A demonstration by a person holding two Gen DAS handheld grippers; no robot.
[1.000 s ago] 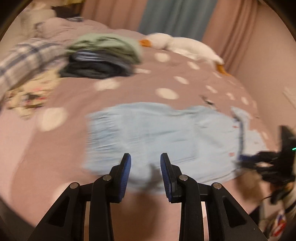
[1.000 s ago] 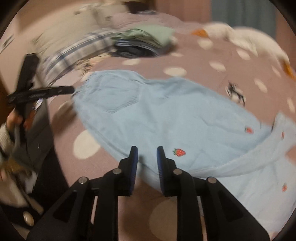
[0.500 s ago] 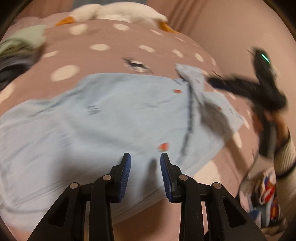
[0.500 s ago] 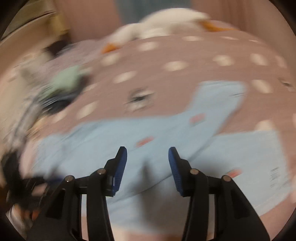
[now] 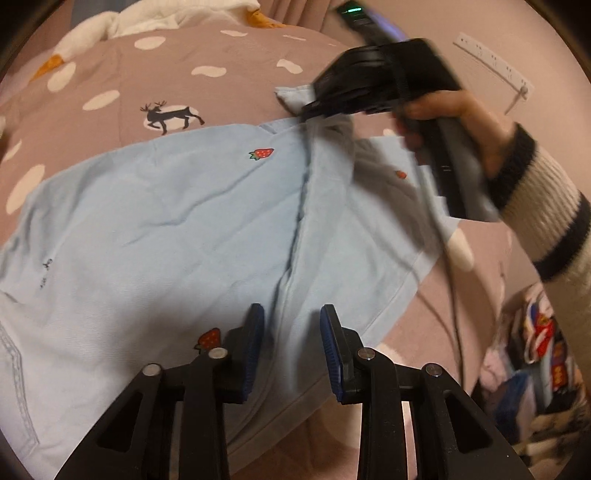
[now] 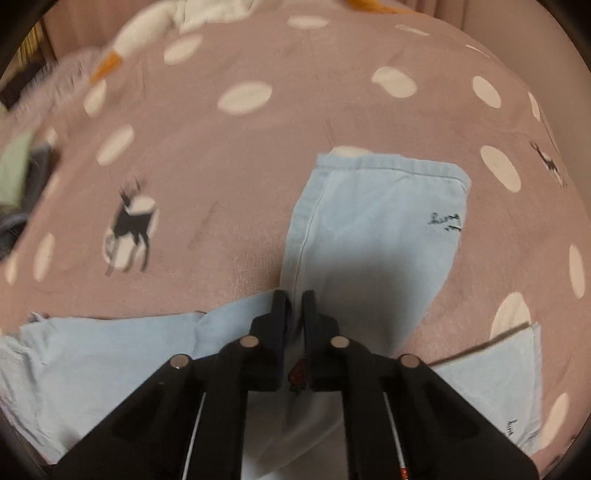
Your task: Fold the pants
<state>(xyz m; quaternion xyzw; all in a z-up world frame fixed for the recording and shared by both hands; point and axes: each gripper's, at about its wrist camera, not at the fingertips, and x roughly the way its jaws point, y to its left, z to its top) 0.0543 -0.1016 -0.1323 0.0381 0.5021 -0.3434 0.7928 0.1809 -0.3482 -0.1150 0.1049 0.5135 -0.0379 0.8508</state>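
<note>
Light blue pants (image 5: 166, 221) with small strawberry prints lie spread on a pink spotted bedspread (image 5: 221, 48). My left gripper (image 5: 291, 345) is open, low over the near hem edge of one leg, with a fold of cloth between its pads. My right gripper (image 6: 294, 314) is shut on the pants' seam edge (image 6: 301, 251) where a leg (image 6: 380, 221) runs away from it. In the left wrist view the right gripper (image 5: 314, 107) pinches the far cloth edge and lifts it.
A white plush goose (image 5: 122, 18) lies at the far edge of the bed. A pile of folded clothes (image 6: 18, 177) sits at the left. Bags and clutter (image 5: 535, 350) lie on the floor at the right. A wall (image 5: 498, 44) stands at the right.
Both grippers swung toward the leg end of the pants. My right gripper went from open to shut on the seam edge. My left gripper moved in low over the near hem.
</note>
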